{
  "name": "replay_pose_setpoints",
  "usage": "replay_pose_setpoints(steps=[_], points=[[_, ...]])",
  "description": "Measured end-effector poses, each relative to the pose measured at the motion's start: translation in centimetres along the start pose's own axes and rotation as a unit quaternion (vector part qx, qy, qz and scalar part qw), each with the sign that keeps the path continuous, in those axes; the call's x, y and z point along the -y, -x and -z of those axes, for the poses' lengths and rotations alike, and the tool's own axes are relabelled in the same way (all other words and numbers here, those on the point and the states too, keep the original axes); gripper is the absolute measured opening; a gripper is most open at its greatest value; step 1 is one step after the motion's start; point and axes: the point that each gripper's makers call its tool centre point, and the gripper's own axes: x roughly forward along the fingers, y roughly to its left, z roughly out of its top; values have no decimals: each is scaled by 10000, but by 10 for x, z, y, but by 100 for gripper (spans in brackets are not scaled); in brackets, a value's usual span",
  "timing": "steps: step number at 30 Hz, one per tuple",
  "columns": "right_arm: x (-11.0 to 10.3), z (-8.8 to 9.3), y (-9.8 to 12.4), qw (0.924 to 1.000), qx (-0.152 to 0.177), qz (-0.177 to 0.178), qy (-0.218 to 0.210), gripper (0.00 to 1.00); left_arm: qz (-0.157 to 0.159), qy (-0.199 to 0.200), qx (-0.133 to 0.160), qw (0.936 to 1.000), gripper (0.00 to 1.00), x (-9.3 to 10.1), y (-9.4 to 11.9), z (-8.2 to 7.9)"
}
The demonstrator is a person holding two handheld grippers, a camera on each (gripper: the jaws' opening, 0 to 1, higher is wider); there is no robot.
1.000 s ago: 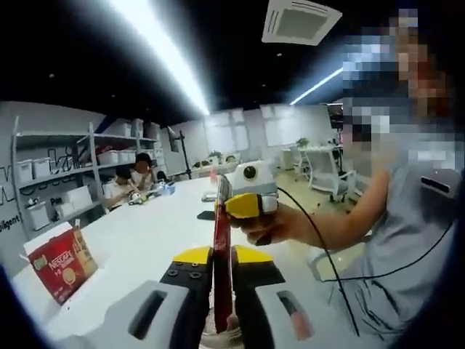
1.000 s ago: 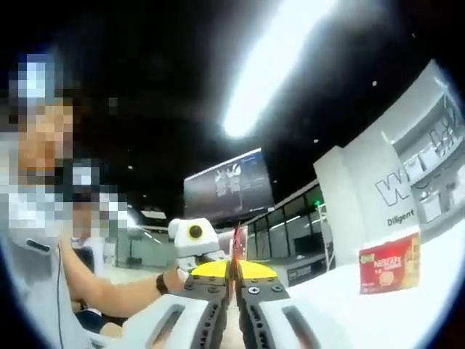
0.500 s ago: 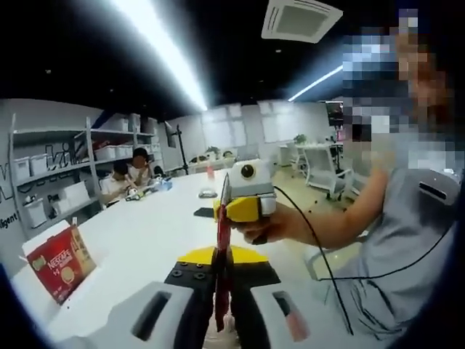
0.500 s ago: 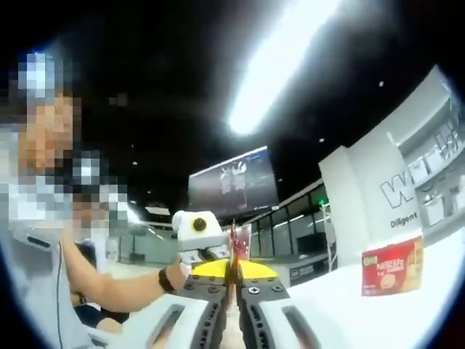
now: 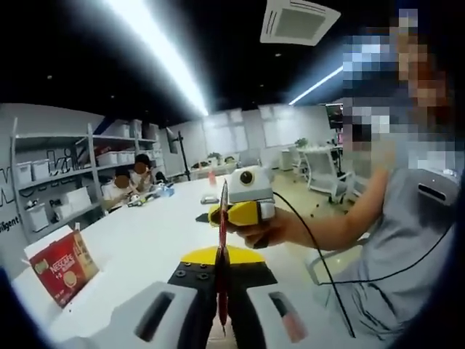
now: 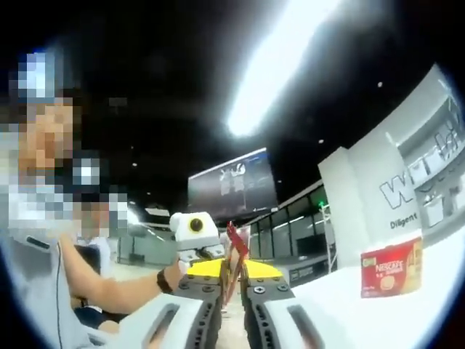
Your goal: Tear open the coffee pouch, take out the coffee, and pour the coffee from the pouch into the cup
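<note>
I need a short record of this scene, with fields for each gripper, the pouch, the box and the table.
left gripper: shut on the coffee pouch, jaws close together
right gripper: jaws around the pouch with a small gap, grip unclear
coffee pouch: thin red sachet, seen edge-on, held between both grippers above the table
red coffee box: standing on the table, top flap open
table: white, long

Red coffee pouch (image 5: 222, 247), edge-on, upright, pinched between both grippers
</note>
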Motion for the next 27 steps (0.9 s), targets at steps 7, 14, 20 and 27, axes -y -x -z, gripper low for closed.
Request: replay_pose_setpoints(steps=[7,14,20,27], points=[[0,1,1,9995,-21,122,-290,3,-58,-149,-35,9999,6,0,-6,3],[-6,-8,-1,9997,2,-174,-189,14,249,58,-108,9996,4,4,-6,0],[-4,-7,0,9997,-188,-55,-119,3,149,136,-213,9996,7,2,-8,2],[14,-15,5,9968,219,258,-725,3,-291,-197,-184,9992,11,-2,-13,11]])
